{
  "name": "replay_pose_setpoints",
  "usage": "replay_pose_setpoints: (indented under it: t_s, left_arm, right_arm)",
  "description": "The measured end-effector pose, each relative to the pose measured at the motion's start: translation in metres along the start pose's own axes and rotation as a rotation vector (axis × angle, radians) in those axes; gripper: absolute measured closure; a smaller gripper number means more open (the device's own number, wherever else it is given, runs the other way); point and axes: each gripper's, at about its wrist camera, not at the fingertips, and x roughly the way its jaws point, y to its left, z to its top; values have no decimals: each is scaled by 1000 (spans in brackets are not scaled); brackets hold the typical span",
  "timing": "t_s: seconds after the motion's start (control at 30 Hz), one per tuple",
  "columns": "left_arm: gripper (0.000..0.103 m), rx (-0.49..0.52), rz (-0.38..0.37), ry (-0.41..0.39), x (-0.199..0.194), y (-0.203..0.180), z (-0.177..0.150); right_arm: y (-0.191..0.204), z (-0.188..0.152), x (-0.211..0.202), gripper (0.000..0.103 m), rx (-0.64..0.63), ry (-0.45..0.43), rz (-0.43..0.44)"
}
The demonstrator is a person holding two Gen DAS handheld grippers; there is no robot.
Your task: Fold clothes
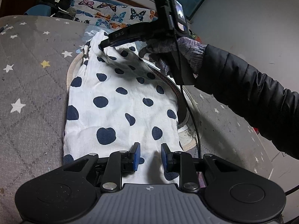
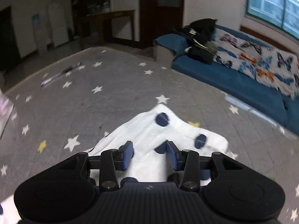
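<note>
White cotton garment with navy polka dots lies on grey star-print quilted mat. Left gripper jaws apart over near hem; right gripper jaws apart at far end.

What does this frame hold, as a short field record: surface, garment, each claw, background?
surface: grey star mat
garment: white cloth with navy dots, lying along the mat over a round striped item
left claw: open, over the cloth's near end
right claw: open, its tips at the cloth's far end; held by a gloved hand
background: blue sofa with butterfly blanket and black clothes
fold state: no finished fold visible
</note>
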Motion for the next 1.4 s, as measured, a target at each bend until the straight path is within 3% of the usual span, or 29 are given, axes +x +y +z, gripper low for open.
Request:
replay_pose_setpoints:
  t_s: [0.23,0.33,0.43,0.67,0.77,1.17,1.23,1.3,1.4]
  left_arm:
    - [77,-7,-4,-2,1,-1,-1]
    - [77,-9,-5,-1,0,-1,-1]
    - [77,-9,-8,0,0,-2,-1]
    - [77,-13,-7,6,1,-1,1]
    - [77,-15,-3,11,1,-1,2]
    - [77,-19,3,21,3,-2,4]
    - [77,-20,2,23,3,-1,5]
    - [77,-22,2,23,3,-1,5]
    - [77,-23,1,24,4,-1,5]
  right_arm:
    - [-4,15,19,63,45,-12,1]
    - [-14,15,8,61,83,-31,33]
    - [-33,9,-6,54,123,-45,42]
    - [-87,-12,-14,53,219,-34,-10]
    - [-105,-19,-18,53,307,-74,48]
    - [-119,-26,-2,52,323,-87,117]
    - [-118,-25,-2,57,321,-90,123]
    - [-117,-25,-2,73,318,-93,128]
    - [-115,-24,-2,77,313,-98,135]
